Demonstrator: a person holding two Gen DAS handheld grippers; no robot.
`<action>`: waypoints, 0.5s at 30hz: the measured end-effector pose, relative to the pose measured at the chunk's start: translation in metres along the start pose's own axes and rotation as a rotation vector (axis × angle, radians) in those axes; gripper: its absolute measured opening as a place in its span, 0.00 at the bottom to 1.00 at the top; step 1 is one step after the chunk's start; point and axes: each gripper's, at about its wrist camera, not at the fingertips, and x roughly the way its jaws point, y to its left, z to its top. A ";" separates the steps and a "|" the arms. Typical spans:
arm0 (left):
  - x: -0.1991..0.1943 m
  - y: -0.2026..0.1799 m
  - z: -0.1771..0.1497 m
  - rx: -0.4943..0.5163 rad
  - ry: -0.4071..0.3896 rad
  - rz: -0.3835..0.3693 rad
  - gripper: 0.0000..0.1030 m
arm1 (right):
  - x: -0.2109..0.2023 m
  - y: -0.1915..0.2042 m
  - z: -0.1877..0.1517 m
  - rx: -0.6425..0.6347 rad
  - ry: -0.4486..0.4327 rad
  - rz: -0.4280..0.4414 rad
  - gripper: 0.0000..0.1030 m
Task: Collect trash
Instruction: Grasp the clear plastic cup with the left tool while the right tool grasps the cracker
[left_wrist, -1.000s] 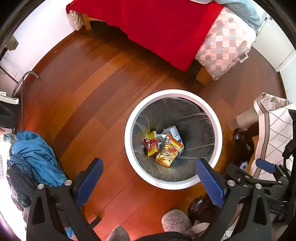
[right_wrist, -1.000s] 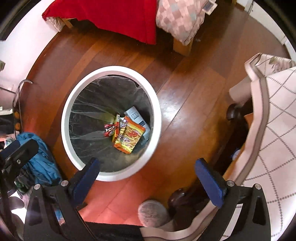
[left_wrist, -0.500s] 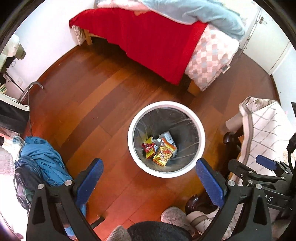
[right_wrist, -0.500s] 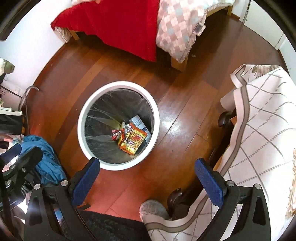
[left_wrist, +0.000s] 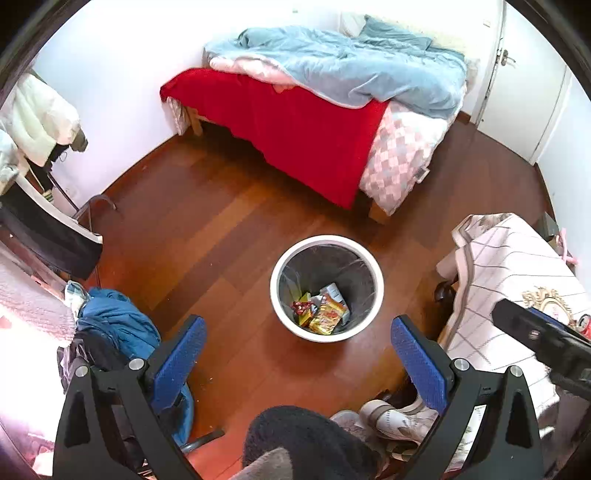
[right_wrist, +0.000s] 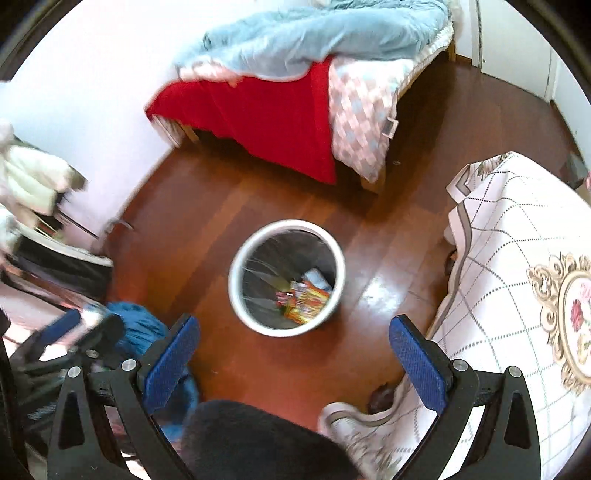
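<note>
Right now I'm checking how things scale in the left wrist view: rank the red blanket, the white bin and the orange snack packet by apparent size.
1. red blanket
2. white bin
3. orange snack packet, inside the bin

Fisheye distortion leaves the order unchanged.

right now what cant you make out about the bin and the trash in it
- Wrappers in the bin, left wrist view: print too small to read.
- Same wrappers, right wrist view: smeared by motion blur.
- Anything under the wrappers: hidden by the pile and the dark liner.
- Bin's outer wall: mostly hidden from above by its rim.
- Left tongs and right tongs: open, empty.
</note>
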 end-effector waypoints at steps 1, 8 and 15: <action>-0.005 -0.008 -0.001 0.004 -0.009 -0.007 0.99 | -0.010 -0.003 -0.003 0.017 -0.008 0.019 1.00; -0.001 -0.096 -0.026 0.115 0.000 -0.057 0.99 | -0.093 -0.085 -0.031 0.164 -0.086 0.010 1.00; 0.053 -0.242 -0.076 0.300 0.158 -0.163 0.99 | -0.152 -0.267 -0.094 0.434 -0.074 -0.265 1.00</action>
